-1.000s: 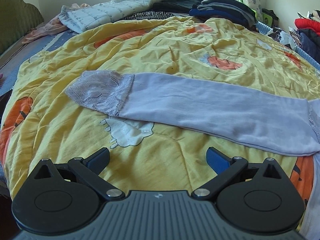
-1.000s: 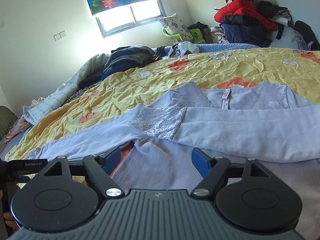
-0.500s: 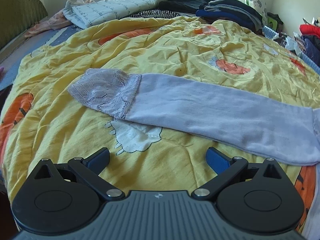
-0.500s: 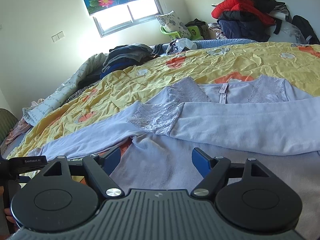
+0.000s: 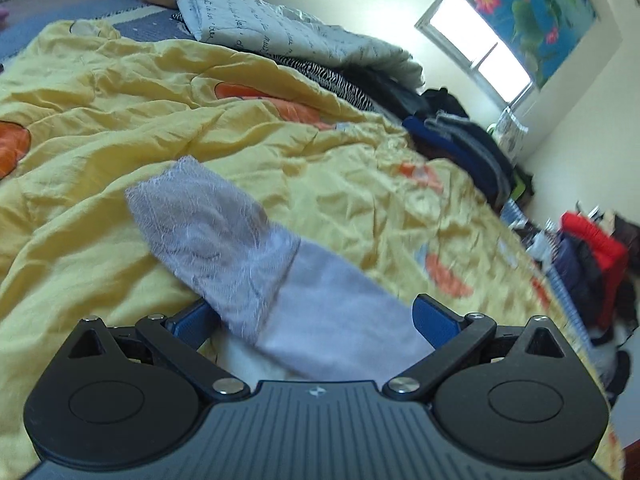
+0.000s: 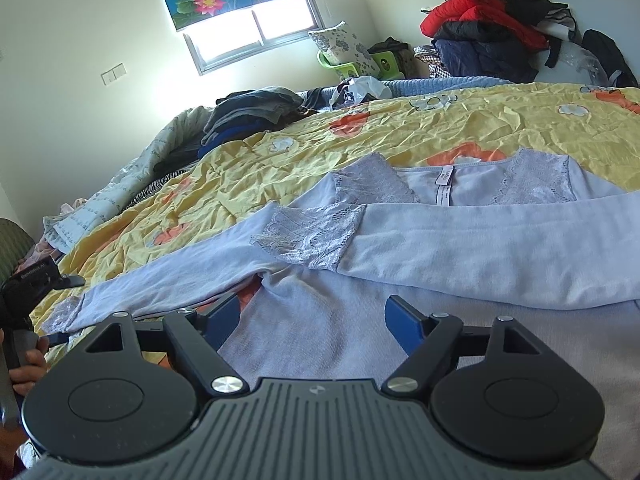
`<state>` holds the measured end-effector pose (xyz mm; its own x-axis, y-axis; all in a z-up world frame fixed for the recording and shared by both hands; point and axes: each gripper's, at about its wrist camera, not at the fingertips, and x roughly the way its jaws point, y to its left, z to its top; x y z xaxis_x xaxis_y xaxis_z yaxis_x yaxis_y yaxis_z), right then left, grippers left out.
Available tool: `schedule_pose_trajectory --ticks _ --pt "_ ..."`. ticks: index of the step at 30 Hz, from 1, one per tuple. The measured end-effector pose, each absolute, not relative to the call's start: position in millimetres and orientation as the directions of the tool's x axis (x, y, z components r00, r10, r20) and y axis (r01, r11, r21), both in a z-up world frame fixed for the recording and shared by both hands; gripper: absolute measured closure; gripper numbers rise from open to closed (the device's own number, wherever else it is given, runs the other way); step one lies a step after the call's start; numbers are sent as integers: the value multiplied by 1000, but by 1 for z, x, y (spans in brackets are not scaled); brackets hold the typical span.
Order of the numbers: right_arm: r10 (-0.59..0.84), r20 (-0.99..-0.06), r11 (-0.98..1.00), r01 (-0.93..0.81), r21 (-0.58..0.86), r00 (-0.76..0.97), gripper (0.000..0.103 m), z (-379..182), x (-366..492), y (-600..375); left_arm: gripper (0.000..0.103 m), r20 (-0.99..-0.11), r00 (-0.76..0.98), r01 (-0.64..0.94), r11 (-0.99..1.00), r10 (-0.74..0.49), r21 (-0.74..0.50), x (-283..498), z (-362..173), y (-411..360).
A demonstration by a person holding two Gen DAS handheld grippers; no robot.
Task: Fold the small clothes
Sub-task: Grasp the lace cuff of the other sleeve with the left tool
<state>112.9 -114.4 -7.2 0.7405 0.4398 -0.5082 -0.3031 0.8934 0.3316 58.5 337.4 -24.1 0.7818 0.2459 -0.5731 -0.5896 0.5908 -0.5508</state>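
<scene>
A lavender long-sleeved top (image 6: 460, 196) with lace trim lies flat on the yellow quilt (image 6: 400, 136). One sleeve (image 6: 500, 256) is folded across the body, and its lace cuff (image 6: 312, 236) rests near the middle. The other sleeve (image 6: 172, 276) stretches out to the left. In the left wrist view that sleeve (image 5: 336, 304) and its lace cuff (image 5: 204, 224) run between the wide jaws of my left gripper (image 5: 310, 314), whose pads do not press on it. My right gripper (image 6: 314, 314) stands open just over the top's lower body, holding nothing.
Folded dark clothes (image 6: 252, 112) and a pale printed quilt (image 5: 288, 32) are piled along the bed's far side. Red and dark jackets (image 6: 488, 20) are heaped at the right corner. A person's hand (image 6: 28, 364) holds the left gripper at the bed's left edge.
My left gripper has moved in onto the stretched sleeve and rolled, so the sleeve near its lace cuff now lies between its jaws. The right gripper has stayed put.
</scene>
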Motion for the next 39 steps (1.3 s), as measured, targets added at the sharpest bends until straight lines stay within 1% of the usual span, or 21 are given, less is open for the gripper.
schedule_pose_trajectory --ticks 4,7,8,9,10,11,12,13,14,15,17,19,21,24,28,31,35,39 --pt "436 -508 894 -295 337 743 21 -9 114 -115 0 -545 811 -561 546 211 -623 63 -26 361" --pt "437 -507 894 -299 333 743 21 -8 114 -115 0 -541 818 -556 509 194 -657 65 -25 372" --pt "436 -505 895 -299 332 745 20 -8 113 -115 2 -542 818 -557 500 192 -664 66 -25 375" --pt "436 -504 895 -300 331 746 20 -8 112 -115 14 -547 813 -565 492 198 -662 66 -24 376" --pt "436 -502 895 -300 330 747 20 -7 112 -115 41 -557 807 -573 491 196 -656 66 -24 376" --pt "436 -500 895 -301 330 748 20 -6 111 -116 55 -571 802 -574 491 176 -655 69 -26 378" --pt "435 -498 895 -301 329 750 20 -6 111 -116 71 -587 796 -577 483 150 -659 71 -29 380" --pt "434 -496 895 -300 329 752 20 -5 110 -117 79 -594 791 -583 472 144 -662 72 -32 381" --pt "433 -494 896 -299 329 753 20 -4 110 -118 85 -596 789 -589 463 151 -662 71 -33 380" --pt "433 -493 896 -299 329 755 20 -4 109 -119 94 -602 782 -598 466 161 -653 70 -33 379" --pt "431 -490 896 -296 330 758 20 -3 108 -122 96 -602 778 -602 491 181 -630 69 -30 375" --pt "429 -487 897 -293 331 761 20 -2 107 -125 98 -594 773 -604 545 222 -582 69 -21 365" --pt "426 -483 897 -288 335 765 20 -2 105 -129 98 -573 774 -595 616 268 -516 72 -7 350" --pt "419 -476 899 -279 337 773 20 -1 104 -138 98 -537 793 -553 707 287 -440 77 15 325" --pt "391 -469 910 -257 325 792 20 0 104 -155 98 -494 829 -468 809 262 -356 91 45 284" --pt "342 -464 927 -214 308 817 20 1 105 -173 98 -468 855 -395 866 224 -307 104 62 248" --pt "276 -462 943 -145 300 843 20 1 105 -201 98 -459 875 -311 907 156 -285 123 74 207" --pt "248 -465 943 -102 317 850 20 -4 102 -223 98 -463 883 -232 934 84 -273 143 82 161"
